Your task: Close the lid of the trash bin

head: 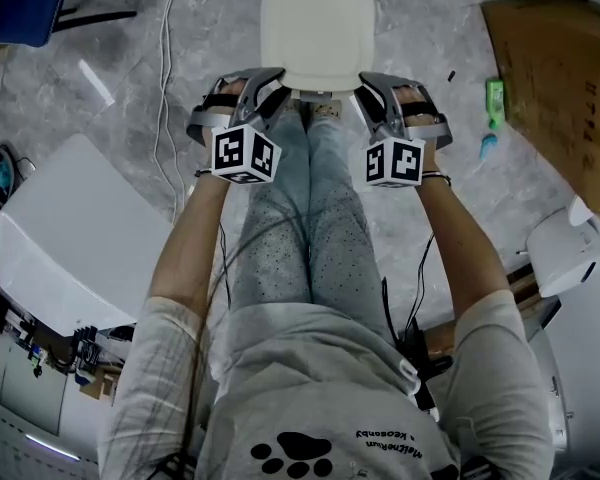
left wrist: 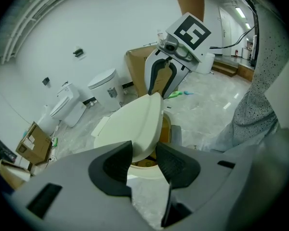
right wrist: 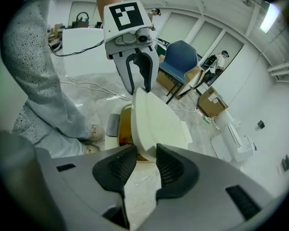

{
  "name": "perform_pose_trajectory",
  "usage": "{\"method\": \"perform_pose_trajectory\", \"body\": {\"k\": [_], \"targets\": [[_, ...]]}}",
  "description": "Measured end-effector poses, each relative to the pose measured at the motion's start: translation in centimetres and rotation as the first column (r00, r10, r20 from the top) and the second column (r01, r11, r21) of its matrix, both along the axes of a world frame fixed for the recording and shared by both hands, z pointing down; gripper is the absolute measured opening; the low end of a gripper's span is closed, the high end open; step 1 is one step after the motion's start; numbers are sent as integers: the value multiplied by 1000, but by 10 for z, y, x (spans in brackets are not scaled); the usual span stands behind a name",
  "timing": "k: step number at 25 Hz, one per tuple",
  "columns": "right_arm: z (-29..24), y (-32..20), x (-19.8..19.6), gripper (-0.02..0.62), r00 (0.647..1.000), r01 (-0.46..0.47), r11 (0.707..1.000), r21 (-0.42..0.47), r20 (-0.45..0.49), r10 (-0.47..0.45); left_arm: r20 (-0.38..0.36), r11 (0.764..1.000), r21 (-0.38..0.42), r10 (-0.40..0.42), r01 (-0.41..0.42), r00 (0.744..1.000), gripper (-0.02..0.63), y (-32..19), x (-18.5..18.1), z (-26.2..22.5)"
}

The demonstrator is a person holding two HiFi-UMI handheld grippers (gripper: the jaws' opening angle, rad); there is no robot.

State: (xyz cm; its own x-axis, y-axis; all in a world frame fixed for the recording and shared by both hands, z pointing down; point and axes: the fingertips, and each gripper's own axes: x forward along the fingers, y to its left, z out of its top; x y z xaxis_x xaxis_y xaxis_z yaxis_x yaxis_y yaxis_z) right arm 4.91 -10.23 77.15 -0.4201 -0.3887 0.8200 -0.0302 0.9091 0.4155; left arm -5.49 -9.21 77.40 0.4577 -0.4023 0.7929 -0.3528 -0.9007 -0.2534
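- Grey marbled floor (head: 180,58) spreads under everything, with a cardboard box (head: 565,88) off to the right and white cables trailing across it.
- The trash bin (right wrist: 114,129) stands on that floor just ahead of the person's shoes, between the two tools.
- Its cream lid (head: 315,28) is not down. It sits raised at a slant, and the bin's brownish inside shows under it.
- The left tool (left wrist: 143,149) points steeply down at the lid's near left side. Its jaws stand apart, with the lid's lower edge showing in the gap. The pads do not press on it.
- The right tool (right wrist: 145,150) mirrors it at the lid's right side. Its jaws are also apart, and the lid's near corner shows between them unclamped.
- Two white toilets (left wrist: 103,88) stand by the far wall.
- A blue chair (right wrist: 180,59) sits beyond the bin.
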Motion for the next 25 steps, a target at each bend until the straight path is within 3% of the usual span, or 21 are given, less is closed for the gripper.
{"method": "perform_pose_trajectory", "body": {"k": [9,25], "targets": [[26,2,-1,138,997,30,999,33,-68,-28,102,999,33,28,-32,994,161,1,-2,25],[56,13,0,138,986,75,997,9,-149,-73,174,997,6,70,-73,982,160,12,-3,54]]}}
